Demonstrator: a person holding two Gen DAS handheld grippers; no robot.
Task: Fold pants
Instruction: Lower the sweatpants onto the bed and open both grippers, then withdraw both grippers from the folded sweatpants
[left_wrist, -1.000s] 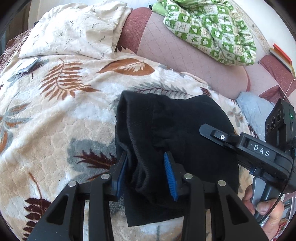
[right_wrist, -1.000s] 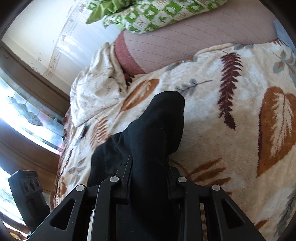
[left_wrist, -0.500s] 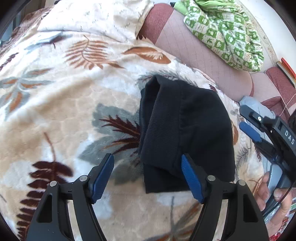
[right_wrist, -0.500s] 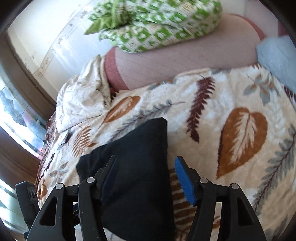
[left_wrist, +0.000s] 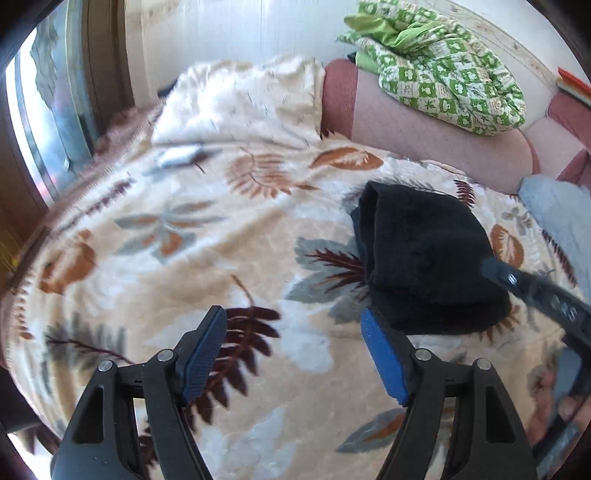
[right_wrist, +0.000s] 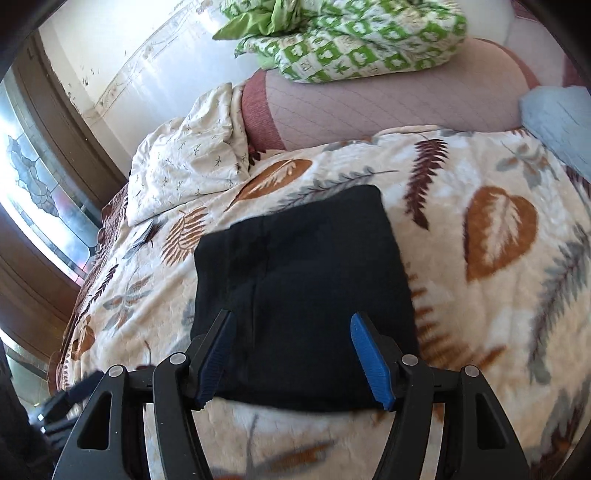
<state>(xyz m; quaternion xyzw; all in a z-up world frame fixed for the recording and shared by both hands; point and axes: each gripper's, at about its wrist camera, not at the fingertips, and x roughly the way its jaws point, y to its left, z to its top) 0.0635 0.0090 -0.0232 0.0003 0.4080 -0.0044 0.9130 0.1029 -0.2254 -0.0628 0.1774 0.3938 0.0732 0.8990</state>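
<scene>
You've let go and pulled both grippers back: left gripper (left_wrist: 293, 354) still opening, nothing between its jaws; right gripper (right_wrist: 291, 356) wide, empty, above the pants (right_wrist: 306, 295), which lie folded on the leaf blanket (left_wrist: 184, 258).

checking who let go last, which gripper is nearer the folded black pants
Right. The right gripper hangs just over the near edge of the folded black pants, fingers open. The left gripper is off to their side, over the leaf blanket, jaws opening on nothing.
</scene>
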